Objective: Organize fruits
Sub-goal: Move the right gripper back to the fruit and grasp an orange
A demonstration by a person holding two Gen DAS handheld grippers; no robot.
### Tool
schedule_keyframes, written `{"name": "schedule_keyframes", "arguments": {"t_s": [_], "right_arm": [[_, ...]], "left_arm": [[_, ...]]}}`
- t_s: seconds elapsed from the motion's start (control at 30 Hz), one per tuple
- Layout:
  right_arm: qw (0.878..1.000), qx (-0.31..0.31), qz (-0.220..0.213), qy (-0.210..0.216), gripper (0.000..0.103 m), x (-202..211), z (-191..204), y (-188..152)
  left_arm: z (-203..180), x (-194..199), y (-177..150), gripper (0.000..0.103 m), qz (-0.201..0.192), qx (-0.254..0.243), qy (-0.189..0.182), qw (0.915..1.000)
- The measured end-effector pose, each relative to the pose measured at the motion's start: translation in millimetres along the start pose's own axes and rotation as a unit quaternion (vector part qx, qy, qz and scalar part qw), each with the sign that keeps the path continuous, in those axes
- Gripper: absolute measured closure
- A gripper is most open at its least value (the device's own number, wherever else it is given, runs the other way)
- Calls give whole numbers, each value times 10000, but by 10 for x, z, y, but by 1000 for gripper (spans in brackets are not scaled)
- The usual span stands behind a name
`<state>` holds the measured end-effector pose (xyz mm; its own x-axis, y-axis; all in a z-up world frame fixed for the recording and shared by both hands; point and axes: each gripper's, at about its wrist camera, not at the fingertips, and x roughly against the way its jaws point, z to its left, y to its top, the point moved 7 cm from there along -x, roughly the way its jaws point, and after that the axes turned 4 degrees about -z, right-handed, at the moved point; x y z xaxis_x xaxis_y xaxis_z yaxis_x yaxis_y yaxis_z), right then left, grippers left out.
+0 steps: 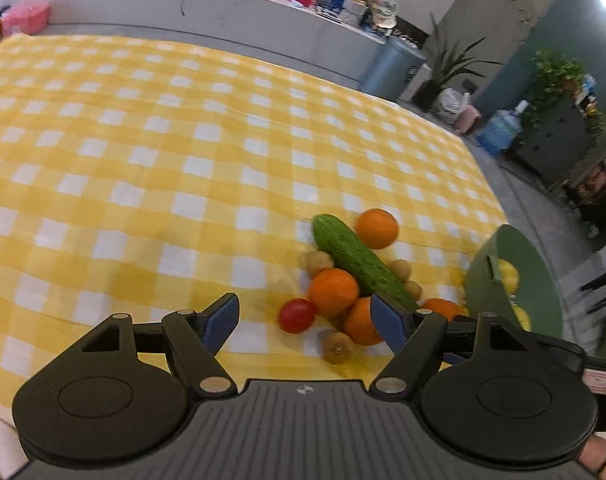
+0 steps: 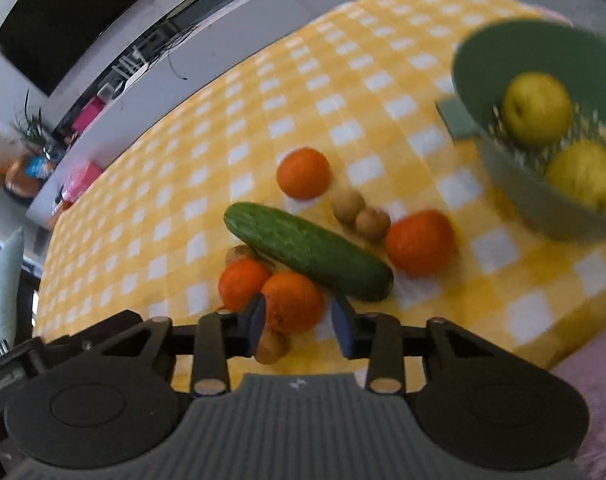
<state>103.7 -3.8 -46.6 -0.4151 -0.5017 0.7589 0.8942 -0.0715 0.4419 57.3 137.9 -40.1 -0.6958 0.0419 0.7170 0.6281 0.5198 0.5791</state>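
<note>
A pile of produce lies on the yellow checked cloth (image 1: 143,152): a cucumber (image 1: 359,266), several oranges (image 1: 334,292), a red tomato (image 1: 297,315) and small brown fruits (image 1: 337,346). My left gripper (image 1: 305,320) hovers over the pile's near left side, open wide, with the tomato seen in its gap. A green colander (image 2: 523,208) at the right holds two yellow fruits (image 2: 537,108). My right gripper (image 2: 299,326) hangs over the near orange (image 2: 291,302), its jaws narrow with a gap to the fruit. The cucumber (image 2: 307,252) lies just beyond.
The cloth's far edge meets a grey counter (image 1: 223,12) with boxes and cables. Past the table's right edge are a blue bin (image 1: 391,66), plants (image 1: 451,64) and a water bottle (image 1: 499,130). A pink surface (image 2: 591,392) borders the cloth at the near right.
</note>
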Motion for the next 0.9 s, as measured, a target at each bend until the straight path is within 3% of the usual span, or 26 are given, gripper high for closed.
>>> {"name": "schedule_keyframes", "arguments": {"t_s": [0.17,0.37,0.67,0.77,0.9], "right_arm": [[9989,-415,88,208,68,-130,9,-53],[9992,-408,1,-44,66,-317,39,-50],[9997,-87,90,-186,67,-118,-11,-104],[9992,-210,190,-269,74,-44,-81,-137],[9990,-245,231,-293,69,-47,-93,-143]], "left_arm": [[52,-89,-60,15,107,35,-38,9999],[140,-154,-92,15,200,106,-8,9997],[190,-167,-123,15,248,161,-19,9996],[185,-170,-140,15,267,153,-33,9995],[182,-170,-145,15,286,121,-48,9995]]}}
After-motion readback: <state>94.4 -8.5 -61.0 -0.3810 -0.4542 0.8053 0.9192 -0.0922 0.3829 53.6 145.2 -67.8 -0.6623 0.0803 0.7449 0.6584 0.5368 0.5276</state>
